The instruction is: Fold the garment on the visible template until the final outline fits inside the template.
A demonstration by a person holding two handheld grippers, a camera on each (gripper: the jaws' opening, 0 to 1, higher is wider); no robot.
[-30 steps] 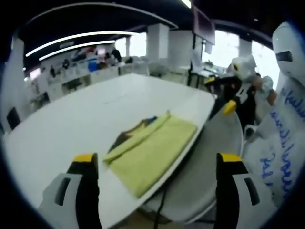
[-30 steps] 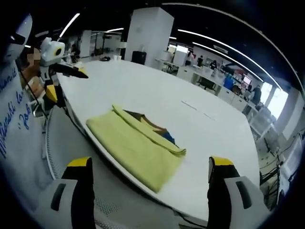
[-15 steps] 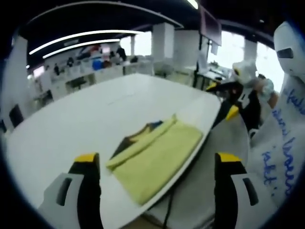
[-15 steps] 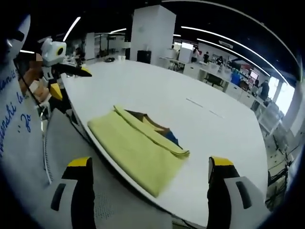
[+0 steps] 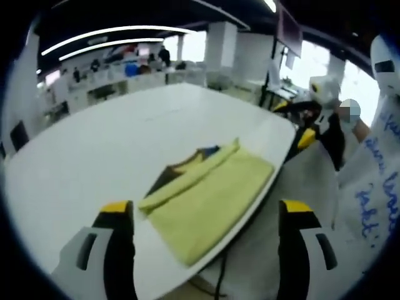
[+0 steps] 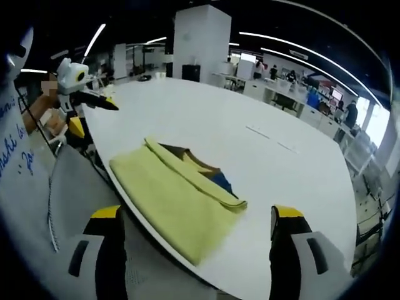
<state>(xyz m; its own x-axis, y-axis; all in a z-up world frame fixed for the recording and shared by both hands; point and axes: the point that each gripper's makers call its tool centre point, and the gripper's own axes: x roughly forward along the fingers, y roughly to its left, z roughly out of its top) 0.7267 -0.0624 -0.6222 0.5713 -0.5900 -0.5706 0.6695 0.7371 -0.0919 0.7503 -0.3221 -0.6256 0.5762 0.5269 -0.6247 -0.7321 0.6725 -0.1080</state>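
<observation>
A yellow garment (image 5: 209,200) lies folded into a rough rectangle at the near edge of the white table (image 5: 87,162), with a dark and blue patch (image 5: 181,170) showing at its far side. In the right gripper view the same folded garment (image 6: 172,197) sits by the table's edge. My left gripper (image 5: 206,250) is open, held back from the table, nothing between its yellow-tipped jaws. My right gripper (image 6: 197,250) is likewise open and apart from the cloth. I cannot make out the template's outline.
The white table (image 6: 250,162) stretches far beyond the garment. A grey perforated chair (image 6: 69,181) stands at the table's edge. A person in a white printed shirt (image 5: 375,187) is close by. Desks and people fill the far office.
Both views have shifted a little with the hands; the garment lies as before. Both grippers stay open.
</observation>
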